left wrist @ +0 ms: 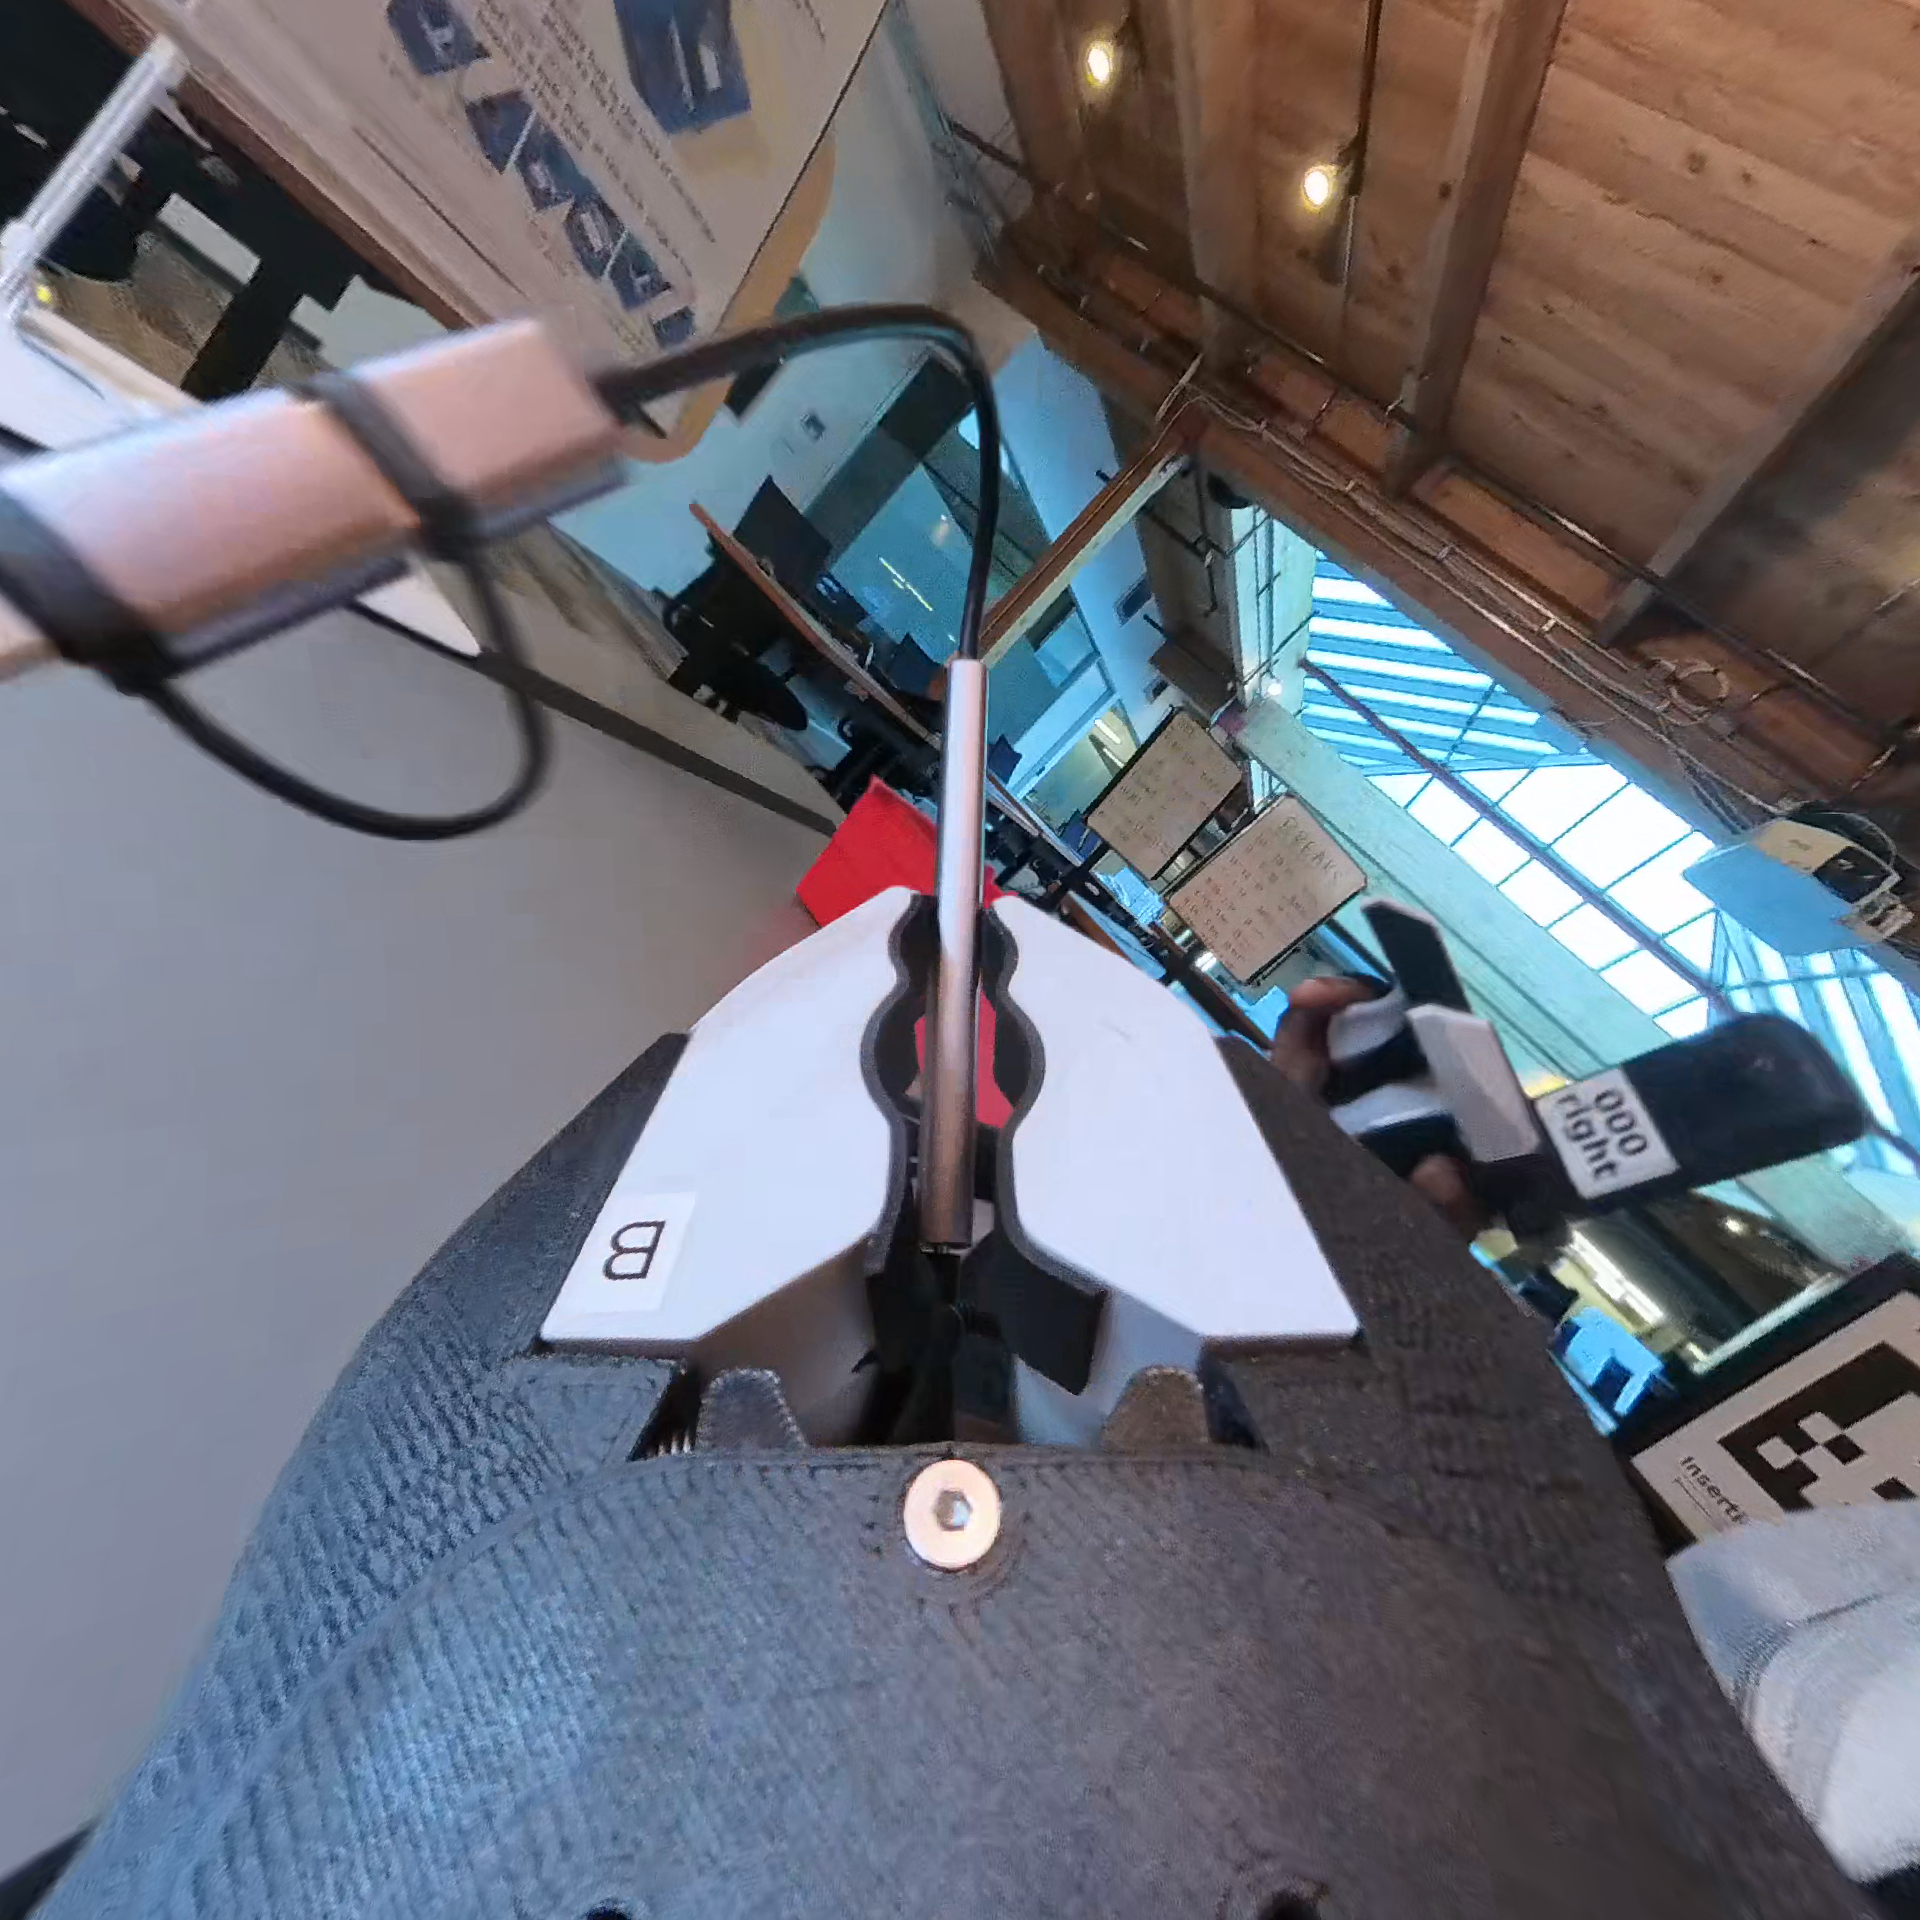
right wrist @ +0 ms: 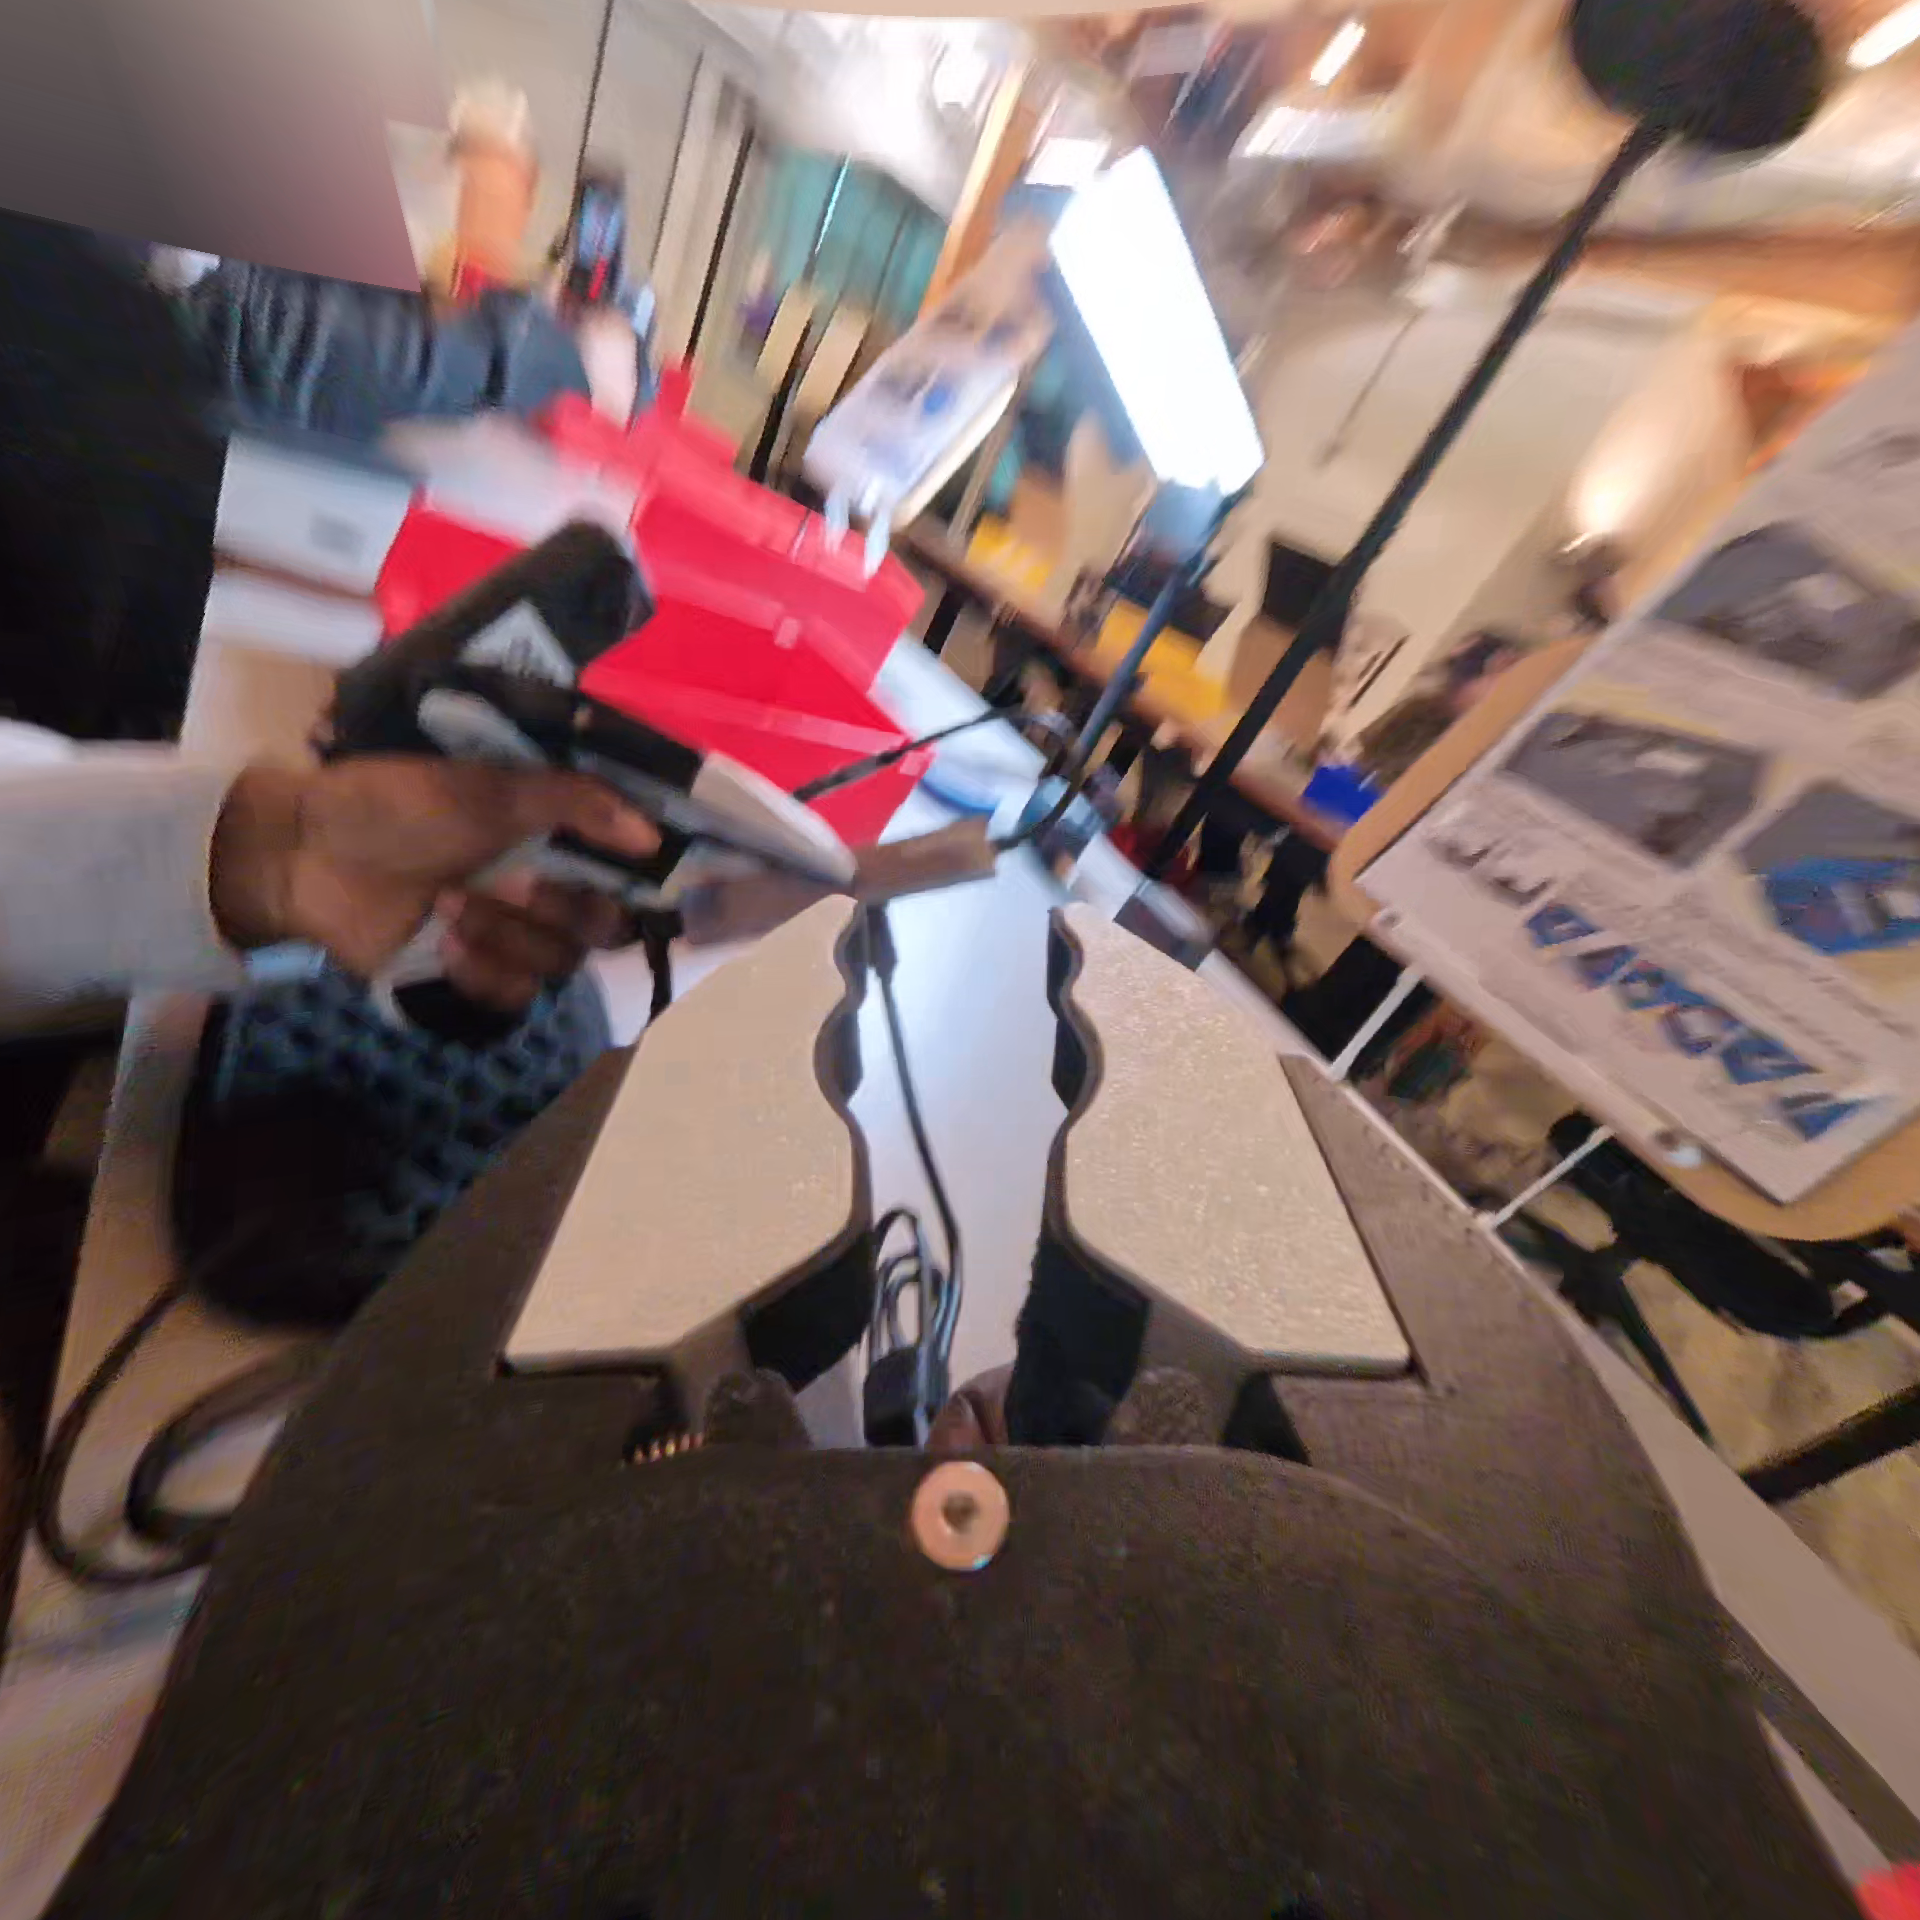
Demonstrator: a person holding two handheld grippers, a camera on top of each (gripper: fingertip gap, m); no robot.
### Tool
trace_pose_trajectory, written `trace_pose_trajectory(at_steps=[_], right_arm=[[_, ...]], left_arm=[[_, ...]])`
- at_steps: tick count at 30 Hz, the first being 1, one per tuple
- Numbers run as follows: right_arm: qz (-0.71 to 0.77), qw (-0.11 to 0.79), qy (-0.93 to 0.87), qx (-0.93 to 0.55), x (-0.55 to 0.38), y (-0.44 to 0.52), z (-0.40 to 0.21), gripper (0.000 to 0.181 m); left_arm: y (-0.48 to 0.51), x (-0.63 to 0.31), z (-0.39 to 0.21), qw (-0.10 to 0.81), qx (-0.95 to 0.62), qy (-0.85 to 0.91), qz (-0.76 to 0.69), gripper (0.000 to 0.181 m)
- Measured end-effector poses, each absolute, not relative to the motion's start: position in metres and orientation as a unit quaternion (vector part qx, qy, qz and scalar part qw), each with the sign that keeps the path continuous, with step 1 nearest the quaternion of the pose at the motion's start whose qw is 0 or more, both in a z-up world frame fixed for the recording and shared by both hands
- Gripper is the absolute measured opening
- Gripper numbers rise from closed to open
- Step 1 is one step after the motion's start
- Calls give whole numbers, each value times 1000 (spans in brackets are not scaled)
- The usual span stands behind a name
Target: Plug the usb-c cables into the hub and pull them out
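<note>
White tabletop [left wrist: 312,935] in a timber-ceilinged workshop: hub lifted clear.
Left gripper [left wrist: 954,935] clamps the slim metal hub [left wrist: 958,935] edge-on; cabled adapters [left wrist: 312,478] hang upper left. Right gripper [right wrist: 956,925] gapes empty (blurred); only its view shows the hub's flat face [right wrist: 925,857]. Steady first.

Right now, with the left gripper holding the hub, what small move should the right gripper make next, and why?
Probably bring the open right gripper toward a cable plug and close on it. The left gripper is shut on the slim silver hub, while the right one holds nothing; only a black cable shows in the gap between its fingers.
</note>
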State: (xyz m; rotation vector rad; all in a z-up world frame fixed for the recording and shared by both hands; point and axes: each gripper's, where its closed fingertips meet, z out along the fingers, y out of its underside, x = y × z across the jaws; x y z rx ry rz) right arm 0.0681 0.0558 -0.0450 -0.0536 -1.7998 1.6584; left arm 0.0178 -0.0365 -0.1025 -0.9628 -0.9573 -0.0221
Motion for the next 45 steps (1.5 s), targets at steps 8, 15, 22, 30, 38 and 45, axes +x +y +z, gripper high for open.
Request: trace_pose_trajectory(at_steps=[8, 15, 22, 30, 38, 45], right_arm=[[496, 356, -791, 36, 35, -6, -127, 27], [471, 361, -805, 34, 30, -16, -148, 13], [465, 377, -798, 72, 44, -16, -148, 13], [466, 426, -773, 68, 43, -18, -151, 13], [491, 427, -759, 10, 46, -21, -154, 13], [473, 463, -750, -16, 49, -18, -151, 13]], left_arm=[[-28, 35, -124, 774, -462, -430, -37, 8], [-20, 42, -130, 766, -497, -406, -17, 9], [-3, 56, -140, 716, -611, -337, 3, 12], [-9, 54, -138, 719, -607, -330, 75, 8], [-14, 54, -137, 719, -596, -326, 147, 8], [-17, 60, -130, 740, -578, -312, 149, 7]])
